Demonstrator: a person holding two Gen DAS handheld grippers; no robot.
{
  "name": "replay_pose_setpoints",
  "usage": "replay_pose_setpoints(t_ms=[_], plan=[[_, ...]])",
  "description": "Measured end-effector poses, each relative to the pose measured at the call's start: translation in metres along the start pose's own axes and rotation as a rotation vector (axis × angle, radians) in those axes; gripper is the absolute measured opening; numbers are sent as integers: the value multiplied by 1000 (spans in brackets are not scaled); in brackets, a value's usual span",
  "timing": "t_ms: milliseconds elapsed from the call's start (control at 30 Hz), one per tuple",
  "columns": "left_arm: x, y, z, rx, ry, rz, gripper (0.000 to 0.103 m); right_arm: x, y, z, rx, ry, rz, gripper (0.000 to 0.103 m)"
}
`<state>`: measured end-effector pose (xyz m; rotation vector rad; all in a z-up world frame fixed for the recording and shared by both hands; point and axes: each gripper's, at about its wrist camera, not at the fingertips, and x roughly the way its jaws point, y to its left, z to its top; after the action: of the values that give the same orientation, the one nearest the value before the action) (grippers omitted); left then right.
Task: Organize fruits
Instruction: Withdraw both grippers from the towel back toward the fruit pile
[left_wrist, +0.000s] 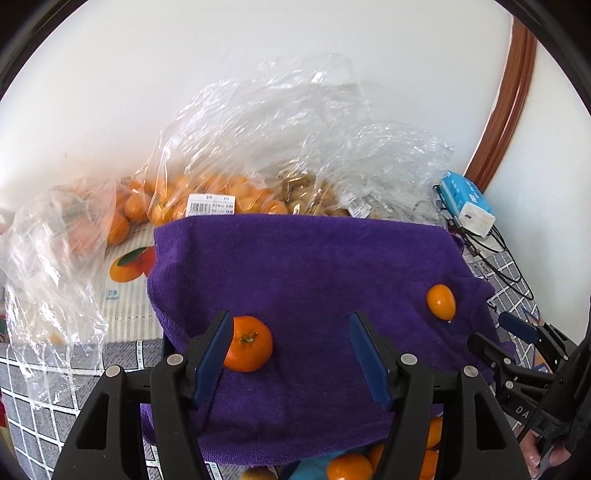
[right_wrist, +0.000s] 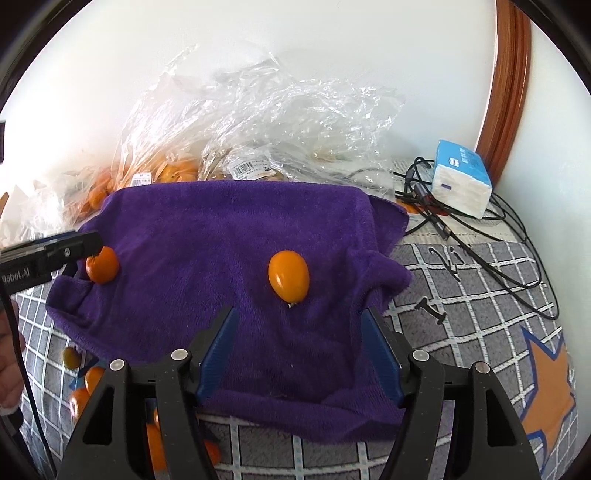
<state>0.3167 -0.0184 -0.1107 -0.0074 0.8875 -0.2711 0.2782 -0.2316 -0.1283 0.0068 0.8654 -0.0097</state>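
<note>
On the purple towel (left_wrist: 306, 266), spread over the checked bed cover (right_wrist: 480, 295), two fruits lie well apart: a round mandarin (left_wrist: 248, 343) with its stem end up, and a smooth oval kumquat (right_wrist: 289, 275). Seen from the left wrist, the left claw (left_wrist: 291, 354) stands spread with nothing pinched; its blue pad at 9 o'clock sits right at the mandarin's edge, though whether it touches I cannot tell, and the rest of the gap is bare towel. Seen from the right wrist, the right claw (right_wrist: 299, 354) is likewise spread and empty, with the kumquat lying just beyond its tips at 12 o'clock. Both fruits look set down, so the step in hand seems to be letting go cleanly and going for more. To do that well, each claw should lift straight away from its fruit without nudging it, since both could roll on the soft pile. The left one needs most care, because a sideways drag would push the mandarin. More fruit waits in the clear plastic bags (left_wrist: 221, 155) at 12 o'clock and loose below the towel's near edge. Keeping the two kinds in separate spots on the towel would serve the sorting.
</note>
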Motion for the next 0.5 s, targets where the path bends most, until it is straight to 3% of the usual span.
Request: replay_pose_setpoints(t_ms=[333,500], plan=[[-40,-14,7,-37,-73,-28,63,-35,-5,-16,8,-38,0,68],[-77,-32,6,13,-156,-1,63,-53,-2,-28,7,-51,-8,68]])
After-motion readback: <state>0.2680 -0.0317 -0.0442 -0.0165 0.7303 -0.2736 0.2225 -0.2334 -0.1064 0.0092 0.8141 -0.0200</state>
